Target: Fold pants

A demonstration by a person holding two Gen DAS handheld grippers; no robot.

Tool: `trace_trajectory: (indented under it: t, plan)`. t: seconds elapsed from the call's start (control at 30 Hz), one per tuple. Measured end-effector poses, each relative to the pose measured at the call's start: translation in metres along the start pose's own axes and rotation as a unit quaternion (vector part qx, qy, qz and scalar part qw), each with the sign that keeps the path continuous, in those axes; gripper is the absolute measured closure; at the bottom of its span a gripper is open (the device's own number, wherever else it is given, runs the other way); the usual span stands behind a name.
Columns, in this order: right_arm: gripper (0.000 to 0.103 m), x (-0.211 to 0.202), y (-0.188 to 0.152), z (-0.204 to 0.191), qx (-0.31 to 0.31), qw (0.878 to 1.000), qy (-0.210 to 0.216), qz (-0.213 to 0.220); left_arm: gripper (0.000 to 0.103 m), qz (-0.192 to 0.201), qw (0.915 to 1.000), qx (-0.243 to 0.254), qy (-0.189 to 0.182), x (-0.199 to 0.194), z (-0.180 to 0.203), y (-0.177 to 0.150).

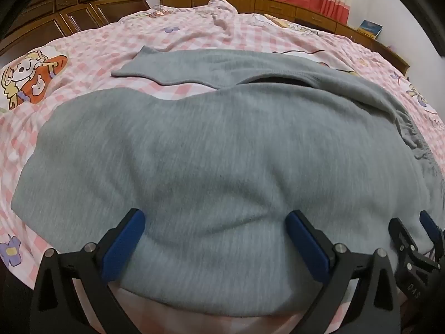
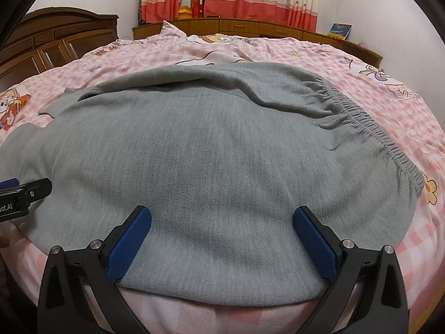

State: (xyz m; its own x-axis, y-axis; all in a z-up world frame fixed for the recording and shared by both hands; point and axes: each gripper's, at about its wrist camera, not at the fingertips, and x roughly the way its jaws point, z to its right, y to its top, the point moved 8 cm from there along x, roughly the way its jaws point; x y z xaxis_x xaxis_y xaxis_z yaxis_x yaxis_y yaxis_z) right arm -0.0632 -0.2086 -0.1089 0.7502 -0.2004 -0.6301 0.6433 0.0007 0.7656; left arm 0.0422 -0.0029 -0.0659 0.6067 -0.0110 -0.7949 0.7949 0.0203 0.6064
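Observation:
Grey fleece pants (image 1: 222,144) lie spread on the pink checked bed, and they also fill the right wrist view (image 2: 217,150). The elastic waistband (image 2: 370,128) is at the right, and the two legs run off to the left, the far leg end (image 1: 133,66) lying flat. My left gripper (image 1: 215,220) is open, its blue pads resting on the near edge of the pants. My right gripper (image 2: 222,217) is open too, its pads on the near edge close to the waistband. Each gripper shows at the edge of the other's view.
The pink checked bedcover (image 2: 389,91) with cartoon prints lies under the pants. A dark wooden headboard (image 1: 69,11) stands at the left. A low wooden cabinet (image 2: 250,27) and red-and-cream curtains are behind the bed. The near bed edge is just below the grippers.

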Motion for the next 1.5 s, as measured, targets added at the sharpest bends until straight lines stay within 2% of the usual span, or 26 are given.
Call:
trace_trajectory:
  t: [0.37,0.4,0.57,0.6,0.7,0.8,0.97,1.17,1.3,1.5]
  plan:
    - [0.000,0.000,0.000,-0.002,-0.010,0.998,0.005,-0.055,0.000,-0.003,1.0000,0.005,-0.005,0.002,0.001,-0.002]
    - [0.000,0.001,0.001,-0.002,-0.014,0.999,0.006,-0.048,0.000,-0.003,1.0000,0.005,-0.004,0.001,0.001,-0.003]
    - [0.000,0.003,0.003,-0.004,-0.041,0.995,0.041,-0.082,0.000,-0.006,0.9999,0.012,-0.006,0.000,0.002,-0.006]
    - [0.000,0.003,0.003,-0.005,-0.039,0.995,0.046,-0.075,0.000,-0.009,0.9998,0.015,-0.006,-0.001,0.002,-0.007]
    - [0.000,0.005,0.002,-0.005,-0.069,0.992,0.031,-0.099,0.000,-0.018,0.9995,0.024,-0.008,-0.001,0.003,-0.009]
    - [0.000,0.004,-0.002,-0.005,-0.062,0.989,0.051,-0.124,0.000,-0.027,0.9991,0.031,-0.010,-0.002,0.003,-0.010]
    - [0.000,-0.001,0.003,-0.004,-0.073,0.986,0.072,-0.130,0.000,-0.035,0.9984,0.041,-0.017,-0.006,0.003,-0.011]
    - [0.004,-0.010,0.024,0.010,-0.042,0.981,0.129,-0.141,0.000,-0.050,0.9965,0.061,-0.028,-0.014,0.003,-0.006]
    - [0.004,-0.008,0.049,0.029,-0.036,0.984,0.123,-0.123,0.000,-0.051,0.9957,0.072,-0.029,-0.021,0.004,0.009]
    - [0.005,0.005,0.098,0.062,-0.033,0.990,0.097,-0.101,0.000,-0.030,0.9951,0.090,-0.029,-0.023,0.011,0.054]
